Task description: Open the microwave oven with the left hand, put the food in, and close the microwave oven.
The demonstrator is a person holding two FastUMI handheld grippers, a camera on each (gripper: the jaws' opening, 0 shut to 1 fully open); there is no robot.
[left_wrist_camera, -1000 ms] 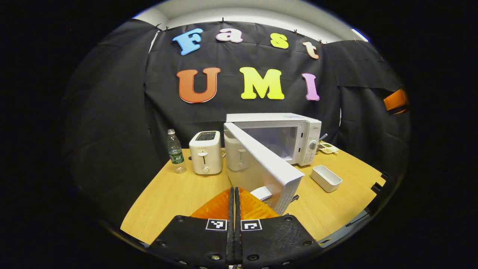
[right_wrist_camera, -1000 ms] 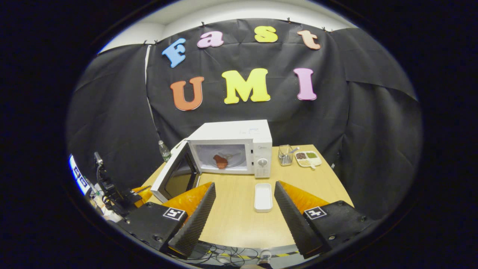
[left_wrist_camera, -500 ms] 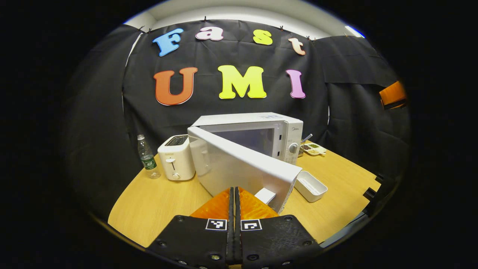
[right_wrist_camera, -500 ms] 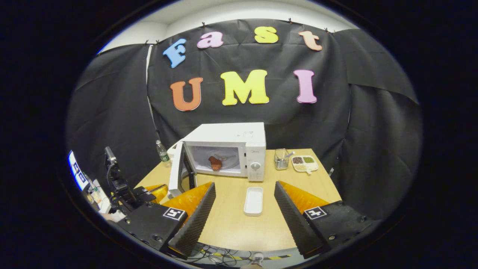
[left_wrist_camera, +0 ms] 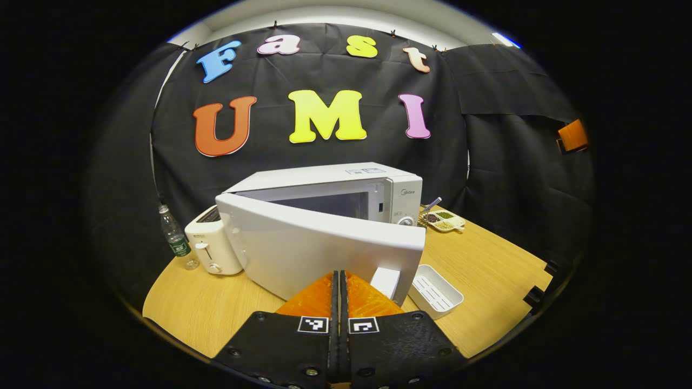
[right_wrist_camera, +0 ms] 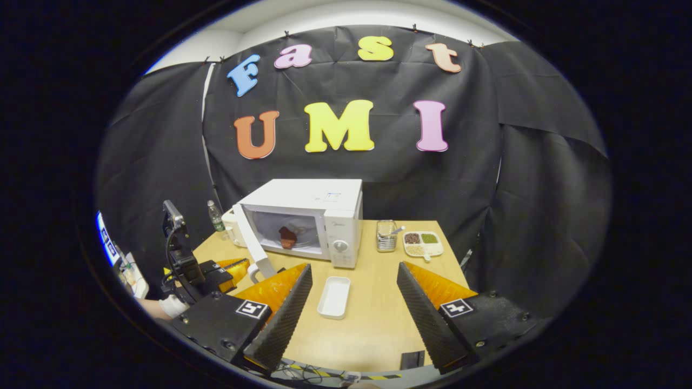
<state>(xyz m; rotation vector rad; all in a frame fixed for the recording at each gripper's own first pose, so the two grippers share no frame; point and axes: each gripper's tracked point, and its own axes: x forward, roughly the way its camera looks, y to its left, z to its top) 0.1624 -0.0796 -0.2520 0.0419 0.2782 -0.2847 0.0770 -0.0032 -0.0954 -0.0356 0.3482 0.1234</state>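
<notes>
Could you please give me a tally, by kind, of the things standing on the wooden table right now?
Microwave oven: 1
Toaster: 1
Water bottle: 1
White tray: 1
Divided dish: 1
Utensil holder: 1
Total: 6

Wooden table (right_wrist_camera: 378, 319), microwave (right_wrist_camera: 319, 208), toaster (left_wrist_camera: 212, 246), bottle (left_wrist_camera: 174, 240), white tray (right_wrist_camera: 334, 297), snack dish (right_wrist_camera: 423, 243)

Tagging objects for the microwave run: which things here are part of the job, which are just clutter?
Job:
microwave
microwave door, partly open
food, inside the microwave
left gripper, at the door

Clutter:
toaster
water bottle
white tray, empty
sectioned dish
wire holder
</notes>
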